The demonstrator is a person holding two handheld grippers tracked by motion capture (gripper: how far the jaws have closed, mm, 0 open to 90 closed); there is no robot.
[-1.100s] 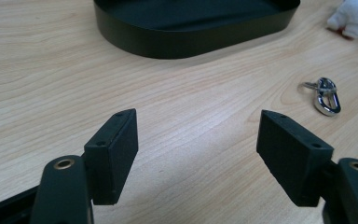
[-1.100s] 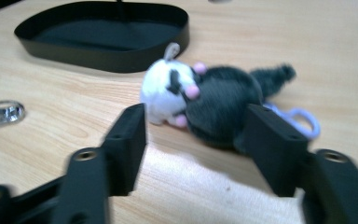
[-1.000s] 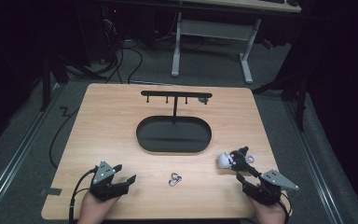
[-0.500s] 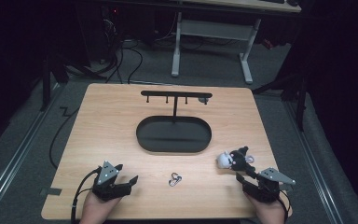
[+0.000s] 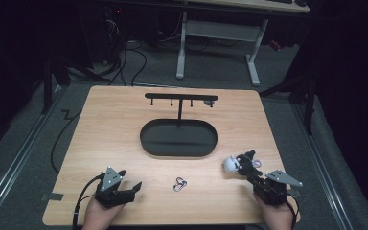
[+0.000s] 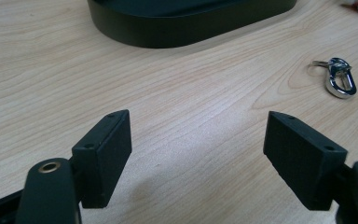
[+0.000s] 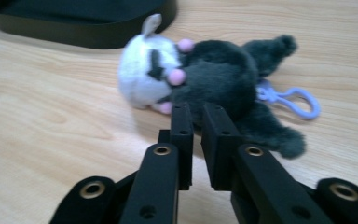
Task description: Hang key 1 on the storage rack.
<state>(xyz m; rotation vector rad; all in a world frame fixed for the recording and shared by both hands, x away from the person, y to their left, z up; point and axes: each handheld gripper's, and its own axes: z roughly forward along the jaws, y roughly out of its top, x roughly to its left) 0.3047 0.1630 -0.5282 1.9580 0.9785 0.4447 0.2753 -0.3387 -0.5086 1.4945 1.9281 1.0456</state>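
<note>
- Dark grey and white, the plush toy (image 7: 205, 79) lies on the table (image 5: 110, 139), right of the oval black tray (image 5: 148, 143), where it lay a second ago.
- The right tongs (image 7: 196, 112) have just been closing; nearly shut now, tips against the plush body, though a pinch isn't clear.
- The left tongs (image 6: 198, 140) gape wide, empty, unmoved.
- A metal clasp (image 6: 338, 79) lies between them.

No readable text, labels, brands, numbers or signs on anything in view.
</note>
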